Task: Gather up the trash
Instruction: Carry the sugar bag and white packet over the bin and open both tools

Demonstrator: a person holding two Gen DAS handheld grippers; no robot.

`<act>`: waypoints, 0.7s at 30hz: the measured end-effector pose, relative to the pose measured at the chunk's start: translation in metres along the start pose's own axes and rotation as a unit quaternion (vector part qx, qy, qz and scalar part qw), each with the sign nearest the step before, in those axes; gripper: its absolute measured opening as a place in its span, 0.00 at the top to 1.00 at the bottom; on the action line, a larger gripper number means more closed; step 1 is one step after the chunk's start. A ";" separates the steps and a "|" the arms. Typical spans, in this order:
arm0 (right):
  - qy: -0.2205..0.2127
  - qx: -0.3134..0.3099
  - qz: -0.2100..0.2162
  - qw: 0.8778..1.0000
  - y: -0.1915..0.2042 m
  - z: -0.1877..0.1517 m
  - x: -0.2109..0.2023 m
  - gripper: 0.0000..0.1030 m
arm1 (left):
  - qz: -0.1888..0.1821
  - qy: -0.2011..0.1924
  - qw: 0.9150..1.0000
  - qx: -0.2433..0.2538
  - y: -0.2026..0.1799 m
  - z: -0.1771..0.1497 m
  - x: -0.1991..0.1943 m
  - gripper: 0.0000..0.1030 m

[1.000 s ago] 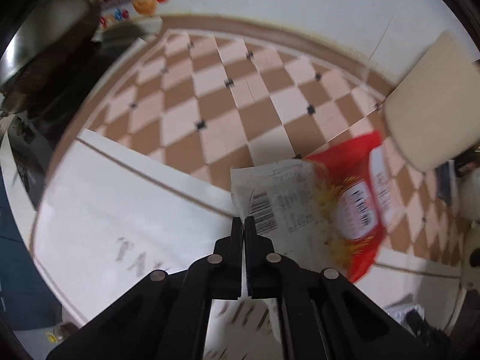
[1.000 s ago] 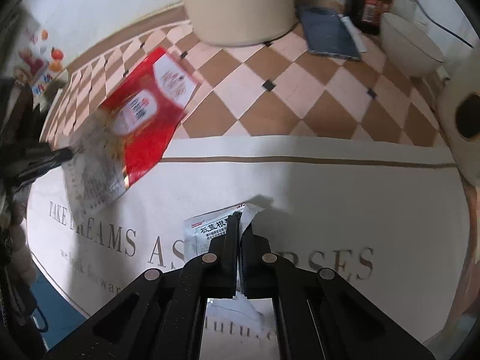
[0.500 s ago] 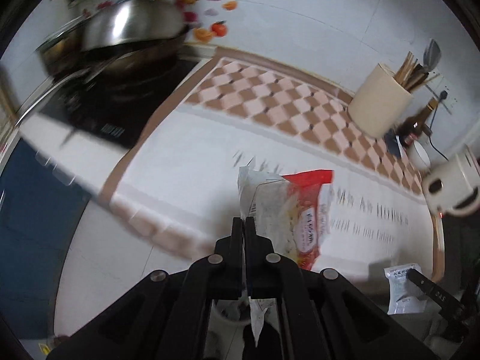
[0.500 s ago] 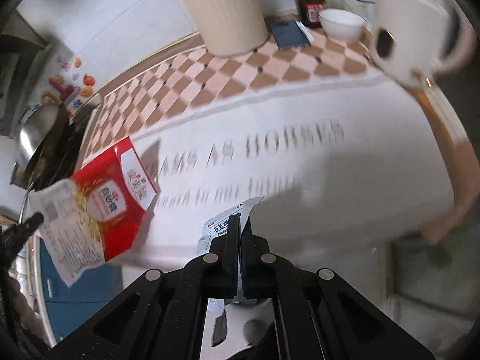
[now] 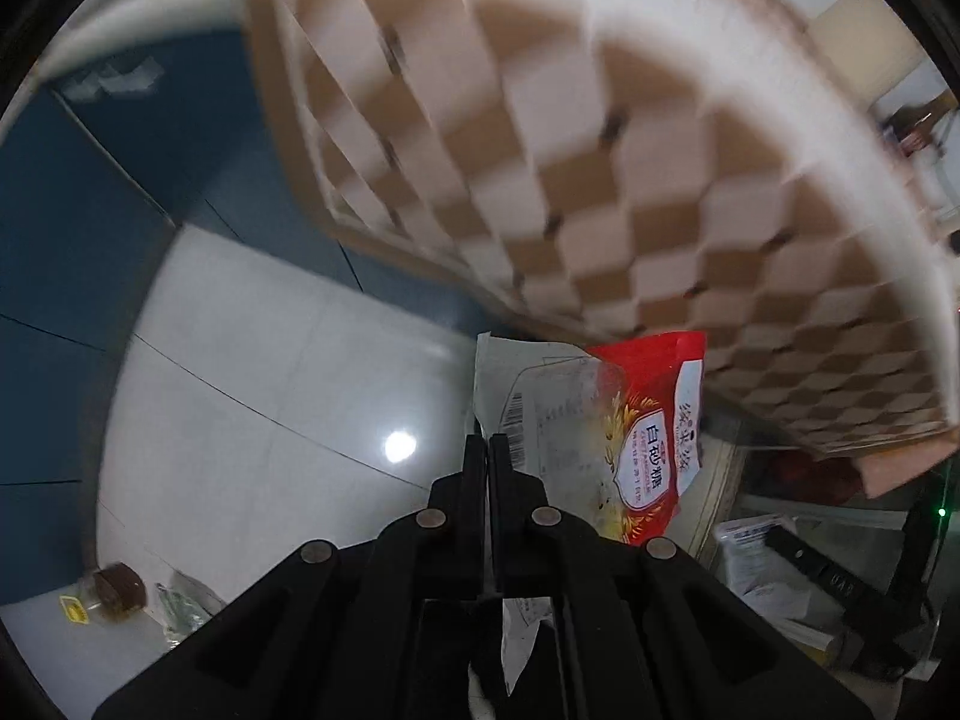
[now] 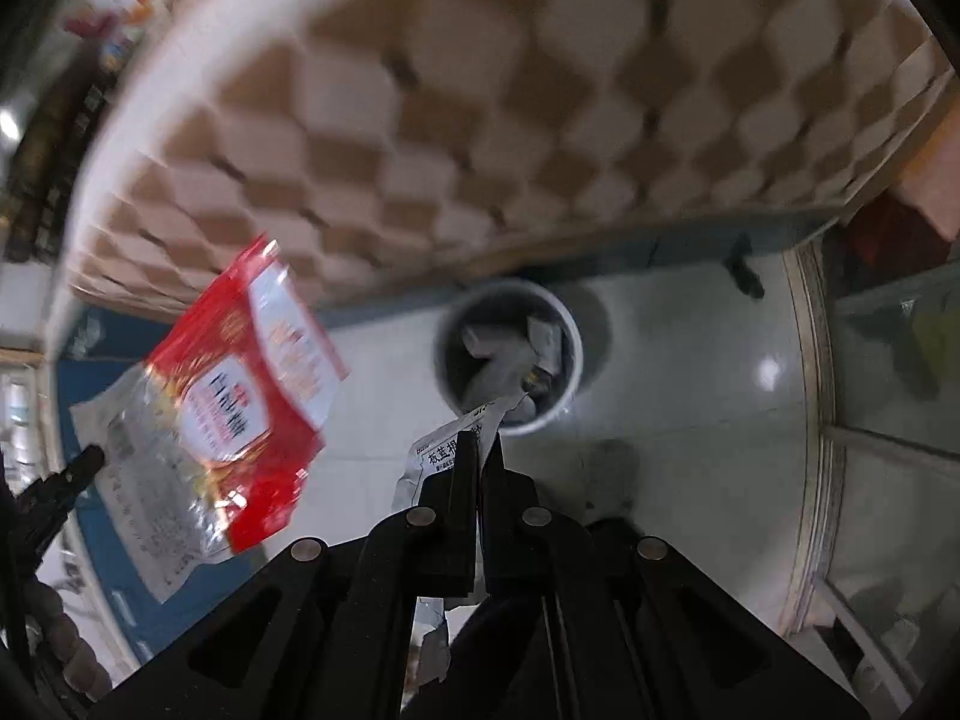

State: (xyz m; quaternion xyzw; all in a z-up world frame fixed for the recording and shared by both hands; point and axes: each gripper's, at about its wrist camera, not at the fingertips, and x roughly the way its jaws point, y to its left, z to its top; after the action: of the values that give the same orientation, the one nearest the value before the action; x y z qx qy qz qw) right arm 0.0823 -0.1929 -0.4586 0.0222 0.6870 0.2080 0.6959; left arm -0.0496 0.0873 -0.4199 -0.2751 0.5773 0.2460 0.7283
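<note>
Left wrist view: the left gripper points steeply down, its jaws pressed together on the clear edge of a sugar bag. The bag is red with a white oval label, gold wheat-ear print and Chinese lettering; its left part is transparent, with a barcode and fine print on white. It hangs flat beyond the fingertips, above pale glossy floor tiles that carry one bright light reflection. Above it hangs the blurred edge of the checkered counter mat, brown and pinkish, with dark blue cabinet fronts to the left. The floor left of the bag is open; a small brown jar stands far at lower left. To the right, the other gripper's black finger lies across a white packet.

Right wrist view: the right gripper also points down, jaws pinching a small white sachet with black Chinese print, torn at its top corner. Just beyond the sachet's tip stands a round white trash bin on the floor, open-topped, with pale scraps already inside. The sugar bag hangs well left of the bin, held by the left gripper's tip. Bare floor surrounds the bin; a framed glass panel runs along the right.
</note>
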 end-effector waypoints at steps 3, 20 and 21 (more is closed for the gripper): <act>0.018 0.002 -0.016 1.000 -0.015 0.005 0.078 0.99 | 0.009 0.027 1.000 0.009 -0.012 0.000 0.099 1.00; 0.089 0.010 -0.012 0.996 -0.077 0.077 0.407 0.96 | 0.047 0.143 0.988 0.034 -0.024 -0.018 0.384 0.78; 0.094 0.009 -0.012 0.995 -0.078 0.077 0.409 0.85 | 0.048 0.139 0.989 0.035 -0.023 -0.021 0.376 0.38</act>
State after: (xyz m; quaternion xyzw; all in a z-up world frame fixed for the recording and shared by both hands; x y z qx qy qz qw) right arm 0.1646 -0.1131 -0.8666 0.0005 0.7516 0.1945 0.6303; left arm 0.0308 0.0713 -0.7887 -0.2531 0.6933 0.2199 0.6378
